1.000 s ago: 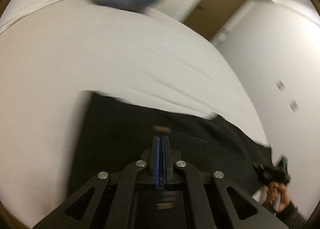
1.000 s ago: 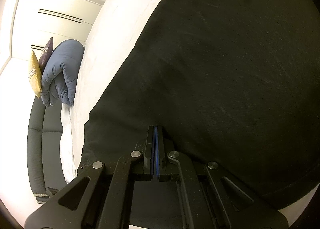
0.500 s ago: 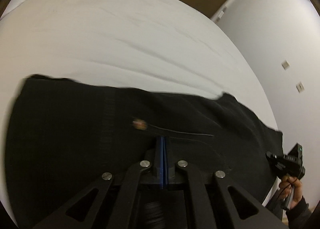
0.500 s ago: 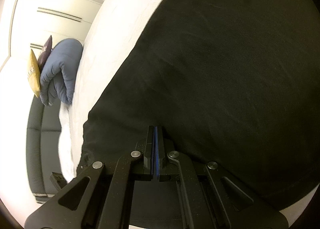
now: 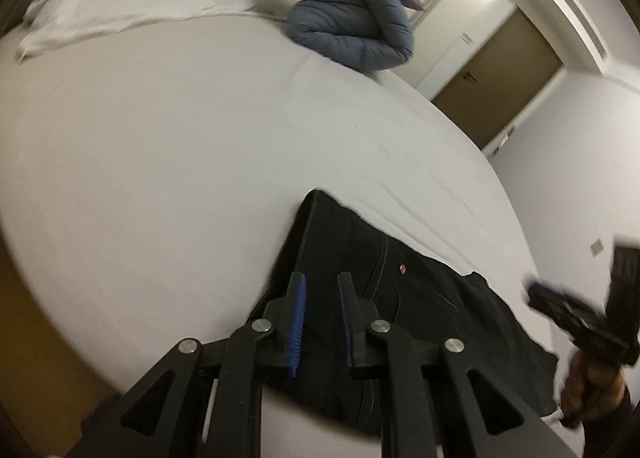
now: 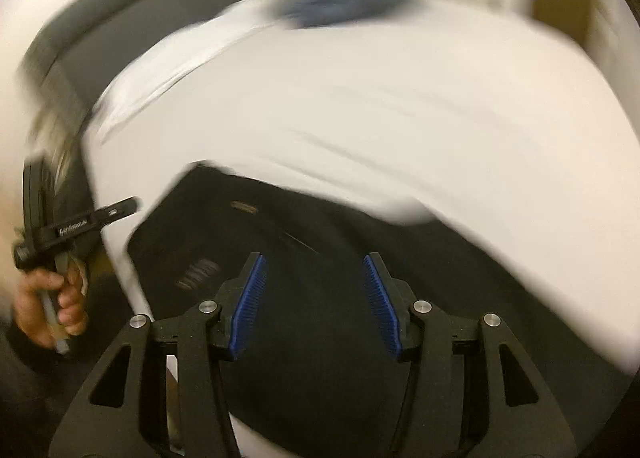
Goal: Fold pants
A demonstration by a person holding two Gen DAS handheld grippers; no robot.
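While the pants (image 5: 400,322) lie beneath them, left claw (image 5: 322,318) and right claw (image 6: 314,298) gape — empty.

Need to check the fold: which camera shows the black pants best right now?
Left wrist view: the pants are sharp there, with seams, a rivet and the folded edge on the bed visible. The right wrist view shows more cloth, but motion-blurred.
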